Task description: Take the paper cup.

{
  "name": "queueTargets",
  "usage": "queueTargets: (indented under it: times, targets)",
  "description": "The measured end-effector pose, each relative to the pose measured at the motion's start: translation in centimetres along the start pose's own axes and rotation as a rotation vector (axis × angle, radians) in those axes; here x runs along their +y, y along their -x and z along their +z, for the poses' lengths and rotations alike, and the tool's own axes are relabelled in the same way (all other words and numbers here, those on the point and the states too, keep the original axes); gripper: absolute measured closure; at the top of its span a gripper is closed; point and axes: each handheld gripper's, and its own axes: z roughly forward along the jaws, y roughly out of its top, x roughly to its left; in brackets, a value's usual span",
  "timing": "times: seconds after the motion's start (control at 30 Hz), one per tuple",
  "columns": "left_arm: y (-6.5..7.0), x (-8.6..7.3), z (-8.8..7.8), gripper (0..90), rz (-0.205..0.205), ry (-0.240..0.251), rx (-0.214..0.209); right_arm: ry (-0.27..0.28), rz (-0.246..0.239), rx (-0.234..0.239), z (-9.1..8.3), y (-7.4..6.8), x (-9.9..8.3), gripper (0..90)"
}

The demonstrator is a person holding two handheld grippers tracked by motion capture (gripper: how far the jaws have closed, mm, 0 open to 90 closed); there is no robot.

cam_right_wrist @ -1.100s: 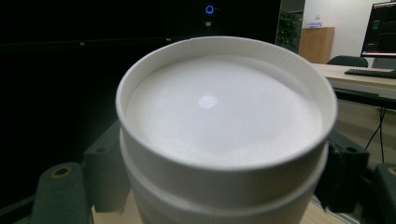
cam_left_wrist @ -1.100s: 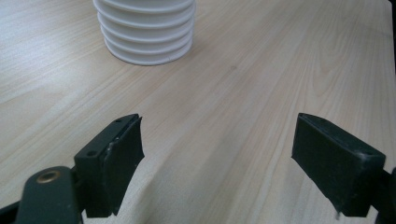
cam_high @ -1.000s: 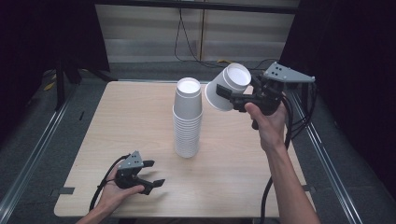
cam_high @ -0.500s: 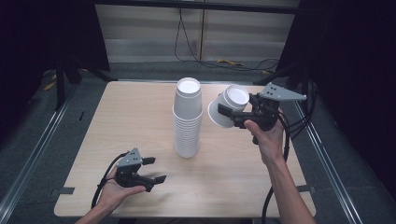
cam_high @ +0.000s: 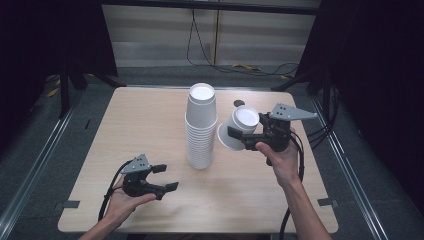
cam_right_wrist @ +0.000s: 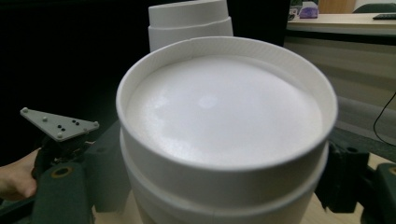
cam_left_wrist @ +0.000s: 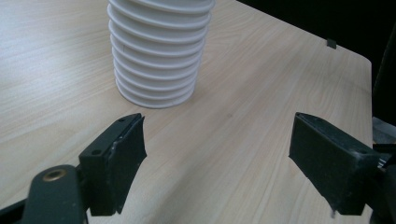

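A tall stack of white foam cups [cam_high: 201,127] stands upside down at the middle of the wooden table [cam_high: 145,120]; its lower part [cam_left_wrist: 159,51] rises ahead of my left gripper. My right gripper [cam_high: 250,136] is shut on a single white cup [cam_high: 239,127] just right of the stack, tilted with its base up and toward the camera [cam_right_wrist: 224,107]. My left gripper [cam_high: 166,177] rests low at the table's front left. Its jaws have just been closing, and a gap with nothing in it remains between them [cam_left_wrist: 217,158].
The table's right corner [cam_left_wrist: 359,56] and dark floor lie beyond the stack. Metal rails [cam_high: 45,150] run along the floor on both sides of the table. Cables [cam_high: 240,65] lie on the floor behind it.
My right gripper has come down with the white cup, from above the stack's top to beside its middle. The left gripper's jaws have narrowed a little; the left hand stayed put.
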Motion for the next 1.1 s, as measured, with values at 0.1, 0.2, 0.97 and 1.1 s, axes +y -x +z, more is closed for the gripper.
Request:
queueTargets:
  times: [0.1, 0.2, 0.97, 1.1]
  targets:
    - [0.1, 0.6, 0.1, 17.8, 0.019, -0.008, -0.003, 0.002, -0.007, 0.014, 0.1, -0.6, -0.2, 20.7]
    - [0.3, 1.1, 0.1, 17.8, 0.020, 0.002, -0.010, -0.007, -0.007, 0.026, 0.3, -0.9, -0.7, 20.7]
    - [1.9, 3.2, 2.2, 15.9, 0.094, 0.029, -0.090, -0.100, 0.060, 0.129, 3.2, -1.7, -6.1, 20.9]
    - [2.2, 3.9, 2.5, 15.9, 0.111, 0.029, -0.094, -0.119, 0.057, 0.152, 3.7, -2.1, -6.8, 21.0]
